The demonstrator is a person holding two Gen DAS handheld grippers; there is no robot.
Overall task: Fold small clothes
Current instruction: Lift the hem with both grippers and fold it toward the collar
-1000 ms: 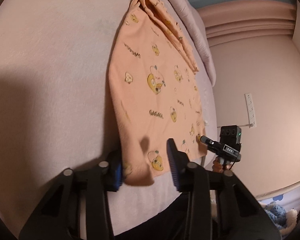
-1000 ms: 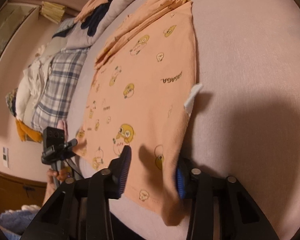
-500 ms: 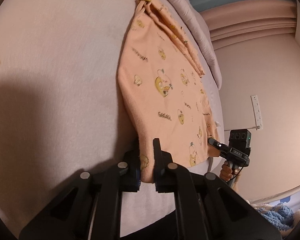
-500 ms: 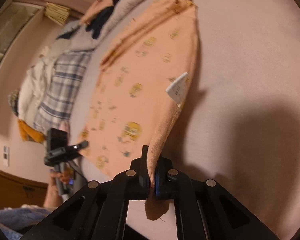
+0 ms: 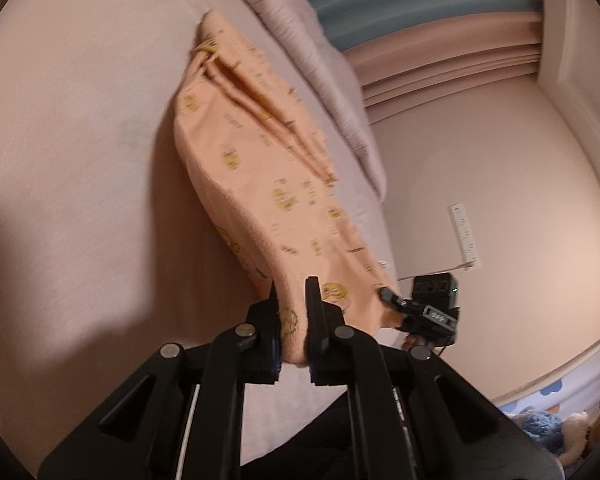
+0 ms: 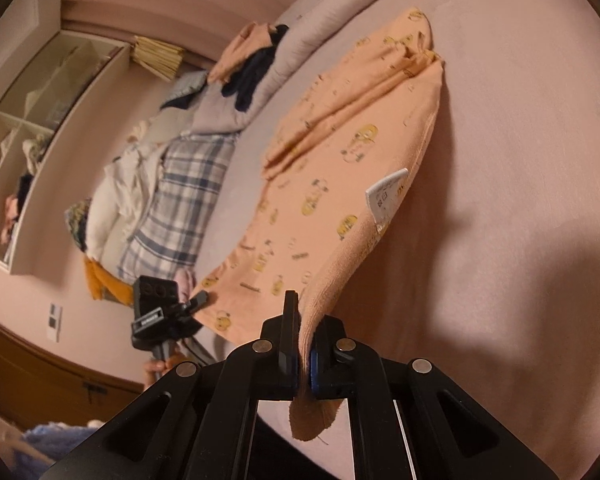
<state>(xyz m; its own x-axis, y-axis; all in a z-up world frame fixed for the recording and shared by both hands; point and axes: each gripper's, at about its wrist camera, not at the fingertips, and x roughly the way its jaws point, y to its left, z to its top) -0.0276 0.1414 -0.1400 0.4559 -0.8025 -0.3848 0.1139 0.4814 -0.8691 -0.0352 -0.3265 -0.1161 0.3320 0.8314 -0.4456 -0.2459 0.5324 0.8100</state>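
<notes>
Left wrist view showed the left gripper [image 5: 294, 320] and right gripper [image 6: 304, 344], jaws clamped on the orange duck-print garment's [image 5: 260, 184] near corners, its length stretching away across the bed [image 5: 68, 120].

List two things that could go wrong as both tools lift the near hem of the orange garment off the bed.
1. The right tool pinches only a thin corner of the garment; the fabric may slip out.
2. The far end lies bunched in loose pleats on the bed; folding over them could lock in creases. The white label sticking out may end up outside.
</notes>
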